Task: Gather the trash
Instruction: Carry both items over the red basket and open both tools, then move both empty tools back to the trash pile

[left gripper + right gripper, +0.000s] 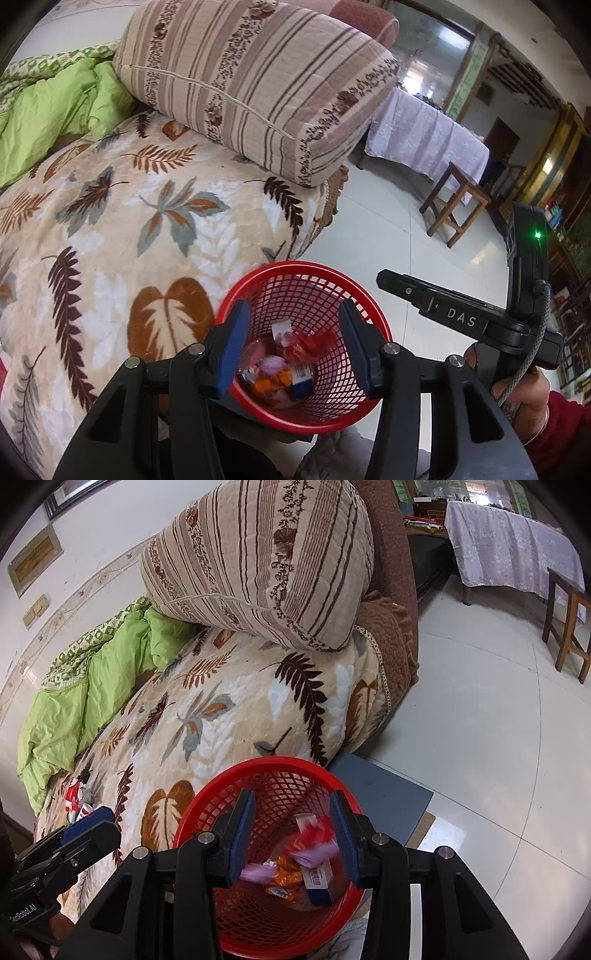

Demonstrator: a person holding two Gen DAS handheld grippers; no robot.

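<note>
Both grippers hang over the red basket (273, 853) beside the bed (229, 716), jaws apart and empty: left gripper (291, 350), right gripper (291, 834). Wrappers and a small box (317, 880) lie inside. More trash (75, 799) lies on the bed, shown only by the right view; it looks light and crumply, best pinched at an edge.

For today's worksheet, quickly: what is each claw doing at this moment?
Left claw: open, holding nothing, above the red plastic mesh basket.
Right claw: open, holding nothing, above the same basket.
</note>
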